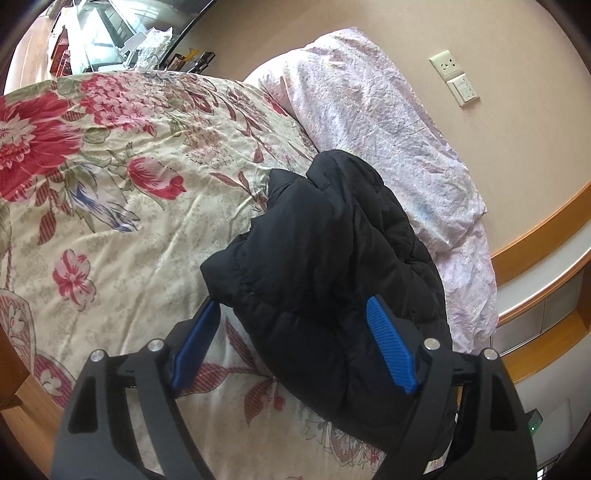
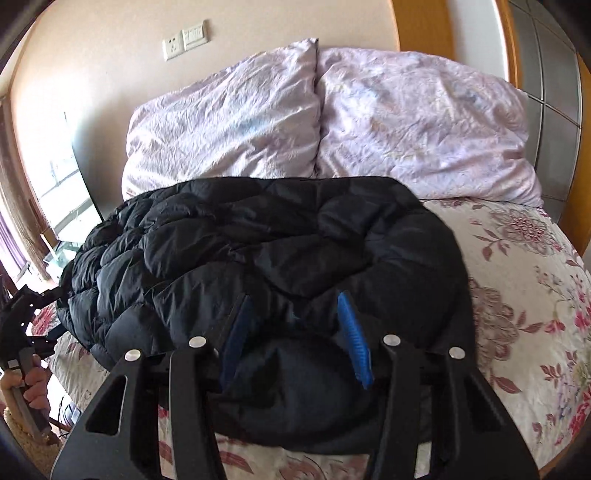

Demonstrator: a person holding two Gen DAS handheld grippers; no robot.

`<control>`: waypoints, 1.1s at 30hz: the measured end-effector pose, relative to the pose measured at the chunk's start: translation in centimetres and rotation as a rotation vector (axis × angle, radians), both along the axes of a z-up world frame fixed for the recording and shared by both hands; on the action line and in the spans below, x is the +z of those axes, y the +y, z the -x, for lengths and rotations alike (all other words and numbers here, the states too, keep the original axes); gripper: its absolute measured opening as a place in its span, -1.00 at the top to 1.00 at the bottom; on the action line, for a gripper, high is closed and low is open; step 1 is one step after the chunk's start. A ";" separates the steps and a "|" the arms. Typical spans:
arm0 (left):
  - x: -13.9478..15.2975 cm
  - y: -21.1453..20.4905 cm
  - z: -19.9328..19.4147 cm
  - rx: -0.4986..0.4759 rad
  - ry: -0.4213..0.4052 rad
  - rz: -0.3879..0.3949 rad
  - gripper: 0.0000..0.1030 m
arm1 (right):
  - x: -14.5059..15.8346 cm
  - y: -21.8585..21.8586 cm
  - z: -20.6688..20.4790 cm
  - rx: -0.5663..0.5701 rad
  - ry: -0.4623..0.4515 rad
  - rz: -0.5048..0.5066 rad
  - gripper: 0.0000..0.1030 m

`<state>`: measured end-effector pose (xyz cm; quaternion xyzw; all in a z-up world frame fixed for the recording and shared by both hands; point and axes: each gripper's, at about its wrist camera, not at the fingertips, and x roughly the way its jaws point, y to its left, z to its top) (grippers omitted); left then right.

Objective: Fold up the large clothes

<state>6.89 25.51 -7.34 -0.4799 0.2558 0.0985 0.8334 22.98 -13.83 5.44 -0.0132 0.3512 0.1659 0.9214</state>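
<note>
A black puffy quilted jacket (image 2: 258, 251) lies bunched on the floral bedspread (image 2: 524, 295), in front of the pillows. In the left wrist view the jacket (image 1: 325, 258) is a dark heap on the bedspread (image 1: 110, 206). My left gripper (image 1: 291, 310) is open, its blue fingers on either side of the jacket's near end. It also shows at the left edge of the right wrist view (image 2: 33, 325), held by a hand. My right gripper (image 2: 295, 317) is open, its blue fingers resting on the jacket's near fold, not closed on it.
Two pale pink crumpled pillows (image 2: 229, 118) (image 2: 424, 122) lean against the wall at the bed's head, one also in the left wrist view (image 1: 369, 110). A wall socket and switch (image 2: 184, 38) sit above. A wooden frame (image 2: 421, 22) and a window (image 2: 62, 177) flank the bed.
</note>
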 end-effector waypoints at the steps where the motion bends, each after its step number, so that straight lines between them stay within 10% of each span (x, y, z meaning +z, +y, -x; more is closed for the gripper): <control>1: -0.1 -0.1 -0.2 -0.007 0.000 0.004 -0.58 | -0.4 0.3 -0.4 -0.001 0.009 0.003 0.02; 29: -0.4 -0.2 -2.8 0.010 -0.020 0.038 -0.58 | -1.5 3.1 -1.2 0.039 -0.013 -0.050 0.02; 33: -0.4 -0.4 -3.3 0.010 -0.017 0.024 -0.58 | -3.7 5.4 -2.3 0.042 0.081 0.095 -0.01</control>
